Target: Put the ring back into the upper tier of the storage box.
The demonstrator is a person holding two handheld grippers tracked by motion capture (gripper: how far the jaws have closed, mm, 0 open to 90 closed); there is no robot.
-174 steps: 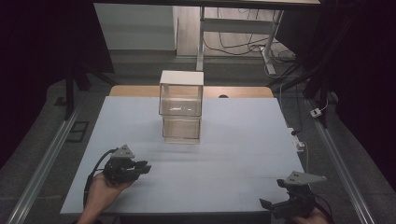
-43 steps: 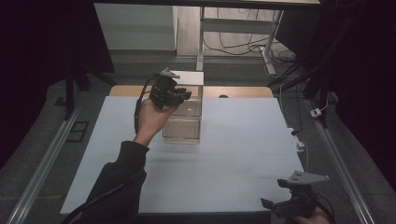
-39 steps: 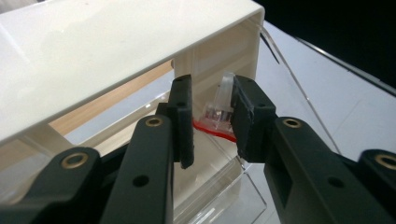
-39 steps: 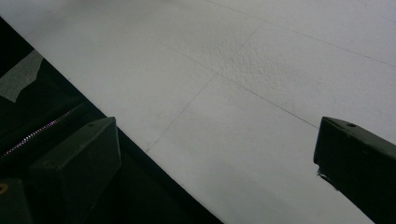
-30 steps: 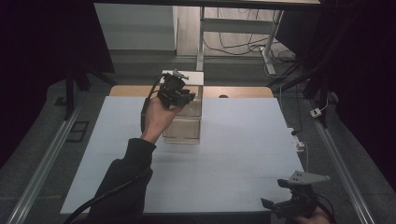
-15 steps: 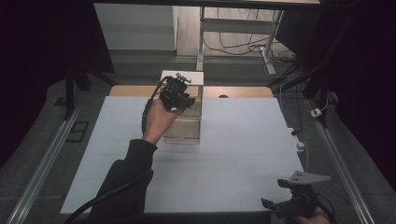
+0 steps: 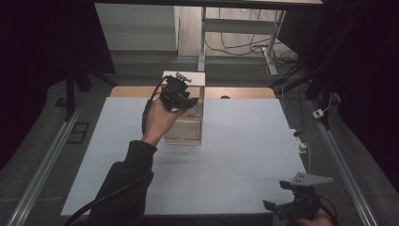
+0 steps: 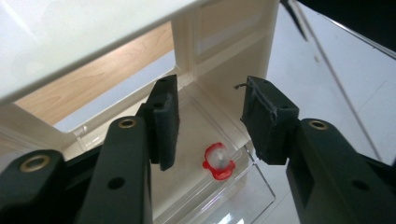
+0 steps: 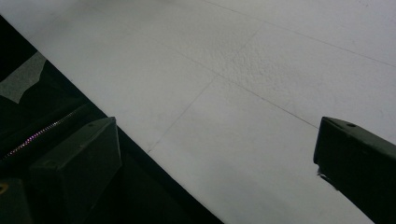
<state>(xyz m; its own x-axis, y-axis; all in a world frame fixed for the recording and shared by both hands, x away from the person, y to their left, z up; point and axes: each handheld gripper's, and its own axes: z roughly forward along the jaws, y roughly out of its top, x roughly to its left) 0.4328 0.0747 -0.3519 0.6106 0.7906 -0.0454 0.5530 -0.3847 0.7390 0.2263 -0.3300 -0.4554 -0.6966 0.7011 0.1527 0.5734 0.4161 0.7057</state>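
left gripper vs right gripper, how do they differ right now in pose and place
The left gripper is raised at the front of the small drawer cabinet at the table's far middle; the right gripper sits low at the table's near right edge. The left gripper's jaws frame a small red and white object in a clear drawer; the right gripper's jaws frame bare white table. Both are open and hold nothing.

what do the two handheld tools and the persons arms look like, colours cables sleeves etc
Both tools are black. The left tool has two black arms with brass-coloured rivets and dark, rectangular, foam-like pads; a black cable loops from it. The right tool carries a grey three-cornered plate on top. The left arm wears a dark long sleeve.
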